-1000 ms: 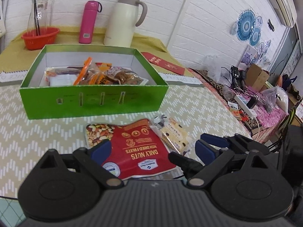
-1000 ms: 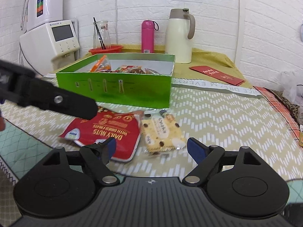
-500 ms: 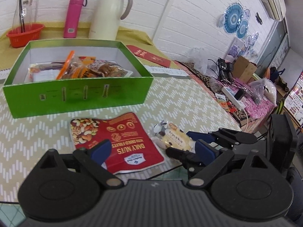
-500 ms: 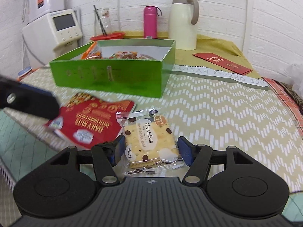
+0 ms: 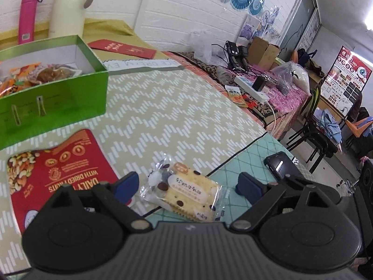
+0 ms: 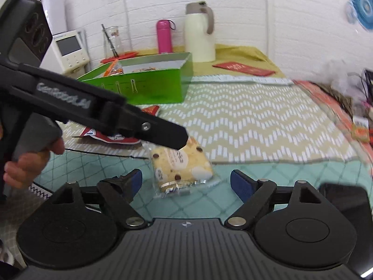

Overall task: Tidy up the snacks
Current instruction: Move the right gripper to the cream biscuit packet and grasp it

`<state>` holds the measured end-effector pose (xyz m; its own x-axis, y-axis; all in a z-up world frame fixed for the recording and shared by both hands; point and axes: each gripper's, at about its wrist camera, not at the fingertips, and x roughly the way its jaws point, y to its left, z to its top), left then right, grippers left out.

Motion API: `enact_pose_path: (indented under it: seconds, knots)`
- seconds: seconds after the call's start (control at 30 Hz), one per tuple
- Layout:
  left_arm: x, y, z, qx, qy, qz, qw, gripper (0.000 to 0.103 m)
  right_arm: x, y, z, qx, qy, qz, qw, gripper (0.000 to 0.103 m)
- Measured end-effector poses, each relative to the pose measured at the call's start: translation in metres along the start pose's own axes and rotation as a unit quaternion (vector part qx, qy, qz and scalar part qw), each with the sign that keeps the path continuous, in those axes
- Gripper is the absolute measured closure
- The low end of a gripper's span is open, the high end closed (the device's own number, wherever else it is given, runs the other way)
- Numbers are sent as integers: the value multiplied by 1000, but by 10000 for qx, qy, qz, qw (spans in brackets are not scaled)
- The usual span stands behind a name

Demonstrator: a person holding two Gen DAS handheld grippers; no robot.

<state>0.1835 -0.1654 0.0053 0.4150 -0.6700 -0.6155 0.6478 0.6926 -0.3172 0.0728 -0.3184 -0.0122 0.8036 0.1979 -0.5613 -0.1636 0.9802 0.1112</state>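
Note:
A clear-wrapped cracker packet (image 5: 186, 193) lies at the table's near edge, between the fingers of my open left gripper (image 5: 190, 184); it also shows in the right wrist view (image 6: 180, 165). My right gripper (image 6: 186, 182) is open and empty, just short of the packet. A red "Daily Nuts" pouch (image 5: 58, 170) lies flat to the left. The green box (image 5: 53, 98) with several snacks inside stands behind it, also seen in the right wrist view (image 6: 149, 86). The left gripper's body (image 6: 93, 112) crosses the right wrist view and hides part of the pouch.
A pink bottle (image 5: 26, 25) and a cream thermos jug (image 5: 70, 4) stand behind the box. A red envelope (image 5: 122, 49) lies at the back. A black phone (image 5: 279, 165) lies at the right near edge. A cluttered side table (image 5: 268, 88) stands at the right.
Both grippers pulled back and swung right. The cracker packet now lies nearer the table's front edge, between the left gripper's fingers. The right gripper's fingers opened wider from beside the packet.

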Motion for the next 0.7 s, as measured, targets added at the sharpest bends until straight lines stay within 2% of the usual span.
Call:
enact_pose_path:
  seconds: [0.03, 0.1, 0.17, 0.43, 0.53, 0.57, 0.6, 0.63, 0.7]
  knots:
    - [3, 1, 1, -12, 23, 6, 10000, 18, -1, 1, -2, 17, -34, -46, 10000, 0]
    - [7, 5, 3, -25, 82, 21, 10000, 38, -2, 5, -4, -12, -49, -153, 9999, 0]
    - [12, 9, 5, -54, 158, 3, 9999, 45, -1, 8, -4, -35, -62, -213, 9997, 0]
    - [17, 14, 2, -67, 215, -15, 9997, 45, -8, 10, -7, 50, -98, -470, 9988, 0]
    - [16, 12, -1, 24, 250, -71, 9997, 47, -10, 11, -10, 32, -50, -437, 9990, 0]
    - [15, 9, -3, 82, 258, -69, 9996, 52, -10, 14, -11, -28, -56, -456, 9989, 0]
    - [15, 6, -4, 152, 282, -96, 9994, 66, -9, 15, -11, -87, -65, -489, 9987, 0]
    - [15, 4, -6, 196, 311, -153, 9992, 70, -8, 18, -11, -147, -75, -520, 9985, 0]
    - [13, -1, -10, 230, 327, -183, 9990, 75, -5, 21, -10, -255, -91, -647, 9975, 10]
